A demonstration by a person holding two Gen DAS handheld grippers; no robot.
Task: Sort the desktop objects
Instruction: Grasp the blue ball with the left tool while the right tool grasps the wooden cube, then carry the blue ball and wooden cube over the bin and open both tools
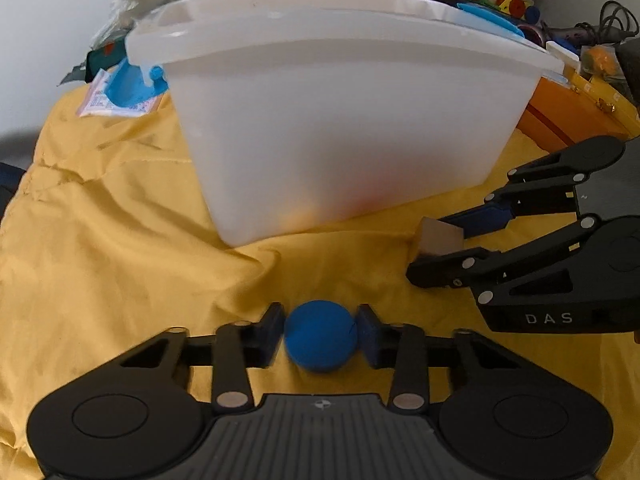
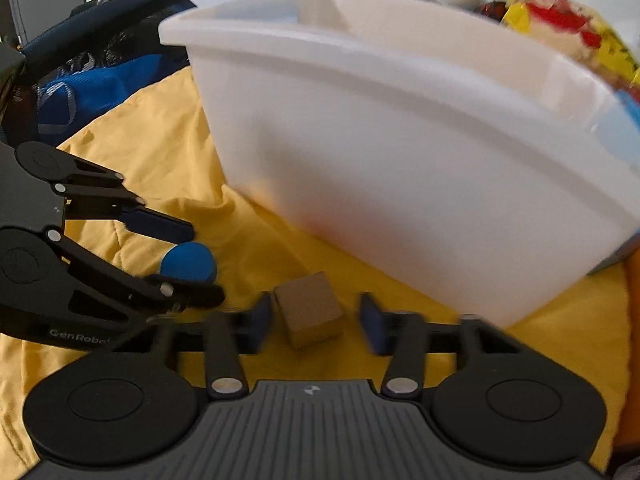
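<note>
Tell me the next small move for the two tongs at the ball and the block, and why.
Probably finish closing the right tongs: a gap still shows between one pad and the brown block. The left tongs already touch the blue ball on both sides. Then lift both toward the white bin behind them on the yellow cloth.

The round blue foam ball [image 1: 320, 336] lies left of the small tan wooden cube [image 2: 308, 310], both before the white translucent plastic bin [image 1: 344, 120], on the yellow cloth [image 1: 120, 240].

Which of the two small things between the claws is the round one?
The blue ball, in the left gripper. The one in the right gripper is a brown cube with flat faces.
</note>
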